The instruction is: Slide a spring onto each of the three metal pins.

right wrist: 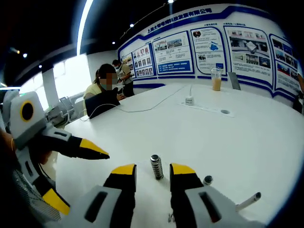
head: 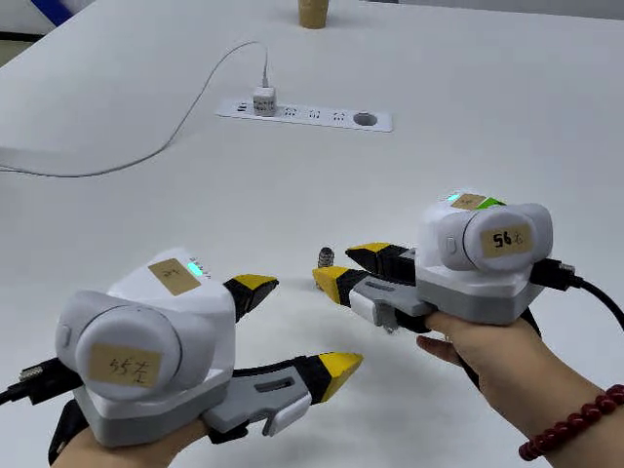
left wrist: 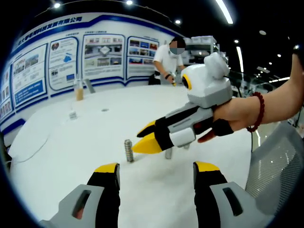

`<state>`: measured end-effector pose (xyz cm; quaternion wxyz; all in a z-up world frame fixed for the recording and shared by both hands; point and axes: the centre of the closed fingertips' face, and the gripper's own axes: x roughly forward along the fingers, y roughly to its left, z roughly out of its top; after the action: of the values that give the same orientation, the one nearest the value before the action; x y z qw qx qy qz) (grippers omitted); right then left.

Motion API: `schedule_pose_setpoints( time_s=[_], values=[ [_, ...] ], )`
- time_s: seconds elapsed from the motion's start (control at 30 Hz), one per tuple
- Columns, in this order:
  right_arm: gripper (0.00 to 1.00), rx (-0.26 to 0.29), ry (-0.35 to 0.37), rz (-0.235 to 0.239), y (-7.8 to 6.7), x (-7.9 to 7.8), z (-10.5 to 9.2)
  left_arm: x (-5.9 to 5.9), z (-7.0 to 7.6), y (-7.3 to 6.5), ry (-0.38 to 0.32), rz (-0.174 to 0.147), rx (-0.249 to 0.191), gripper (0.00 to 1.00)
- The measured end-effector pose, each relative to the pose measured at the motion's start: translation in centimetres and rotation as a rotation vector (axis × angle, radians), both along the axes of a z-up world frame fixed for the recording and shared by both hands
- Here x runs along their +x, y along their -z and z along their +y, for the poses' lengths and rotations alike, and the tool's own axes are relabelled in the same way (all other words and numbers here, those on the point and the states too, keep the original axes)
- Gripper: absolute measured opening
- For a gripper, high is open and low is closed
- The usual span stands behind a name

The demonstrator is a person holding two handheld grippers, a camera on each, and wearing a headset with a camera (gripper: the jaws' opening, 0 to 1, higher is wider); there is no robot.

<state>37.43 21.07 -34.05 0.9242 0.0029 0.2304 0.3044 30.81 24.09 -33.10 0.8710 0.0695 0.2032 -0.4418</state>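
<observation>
The fingers (right wrist: 124,170) of my right gripper (right wrist: 153,172) stand a little apart with a narrow gap between them. They sit either side of the upright pin (right wrist: 156,176) that already wears its spring (right wrist: 156,164). I see a sliver of white on both sides, so I judge they flank it and do not pinch it. I hold them low and level so the coil stays centred in my sight and can be checked or nudged down. Just to the right stands a second pin (right wrist: 207,180), short and apparently bare. A third pin (right wrist: 249,200) lies on its side nearer the edge of the surface (right wrist: 247,142) closest to me. Those two probably want springs yet, though I cannot make out any loose spring.

The fingers (left wrist: 107,168) of my left gripper (left wrist: 156,168) are spread wide and hold nothing. They hover back from the sprung pin and point at it, ready to steady or fetch. Toward the far edge lie a power strip (head: 304,113) and its cable (head: 175,136), well clear of the work.
</observation>
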Motion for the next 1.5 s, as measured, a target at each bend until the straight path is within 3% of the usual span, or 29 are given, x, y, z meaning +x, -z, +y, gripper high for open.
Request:
schedule_pose_setpoints(
  time_s=[0.13,0.27,0.63,0.93,1.23,1.5],
  values=[
    [0.33,0.018,0.026,0.003,-0.9,-0.7,-1.1,-0.1,0.0,0.1,0.001,0.016,-0.008,0.62],
    [0.36,0.028,0.037,-0.009,-1.6,-1.2,-1.9,-0.1,-0.3,0.0,0.004,0.011,-0.008,0.61],
    [0.46,0.031,0.045,-0.022,-2.4,-3.0,-4.6,0.1,-1.4,0.5,0.023,0.01,0.044,0.54],
    [0.5,0.057,0.102,-0.04,-3.1,-3.9,-7.6,0.4,-2.8,0.8,0.049,-0.002,0.064,0.48],
    [0.53,0.054,0.096,-0.039,-2.7,-5.5,-9.4,0.8,-4.7,1.6,0.089,-0.003,0.083,0.42],
    [0.55,0.038,0.092,-0.028,-2.3,-6.4,-10.3,1.3,-5.8,2.6,0.117,0.016,0.106,0.38]
  ],
)
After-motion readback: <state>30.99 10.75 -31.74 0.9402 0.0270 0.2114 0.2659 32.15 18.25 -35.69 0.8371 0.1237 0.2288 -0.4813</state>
